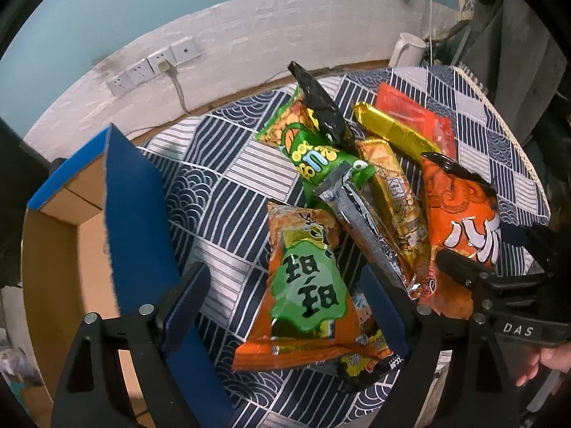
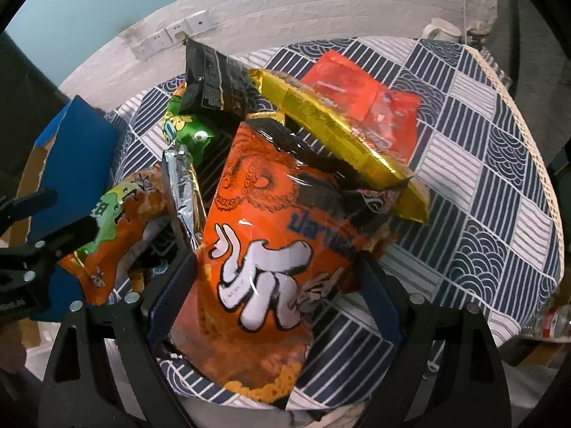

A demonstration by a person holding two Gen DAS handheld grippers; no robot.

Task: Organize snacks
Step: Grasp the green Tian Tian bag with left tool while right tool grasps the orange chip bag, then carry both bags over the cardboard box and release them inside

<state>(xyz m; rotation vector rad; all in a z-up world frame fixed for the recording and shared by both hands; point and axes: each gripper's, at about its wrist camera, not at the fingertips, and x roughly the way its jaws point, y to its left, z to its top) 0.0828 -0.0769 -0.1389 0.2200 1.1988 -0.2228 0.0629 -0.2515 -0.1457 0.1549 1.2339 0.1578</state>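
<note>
A pile of snack bags lies on a round table with a blue-and-white patterned cloth [image 1: 221, 178]. My left gripper [image 1: 285, 296] is open, its fingers either side of an orange bag with a green label [image 1: 303, 285], not touching it. My right gripper [image 2: 276, 289] is open and straddles a big orange bag with white characters [image 2: 264, 260]; the same bag [image 1: 460, 214] and right gripper [image 1: 492, 253] show at the right of the left wrist view. An open cardboard box with blue sides [image 1: 135, 196] stands at the table's left edge. The left gripper [image 2: 53, 214] shows beside the box [image 2: 78, 149].
The pile also holds a green bag [image 1: 314, 149], a black bag [image 1: 321, 103], a gold pack [image 1: 392, 128], a red pack [image 1: 414, 114] and a silver pack [image 1: 357, 221]. A white kettle [image 1: 407, 50] stands at the back. Bare cloth [image 2: 481, 178] lies right of the pile.
</note>
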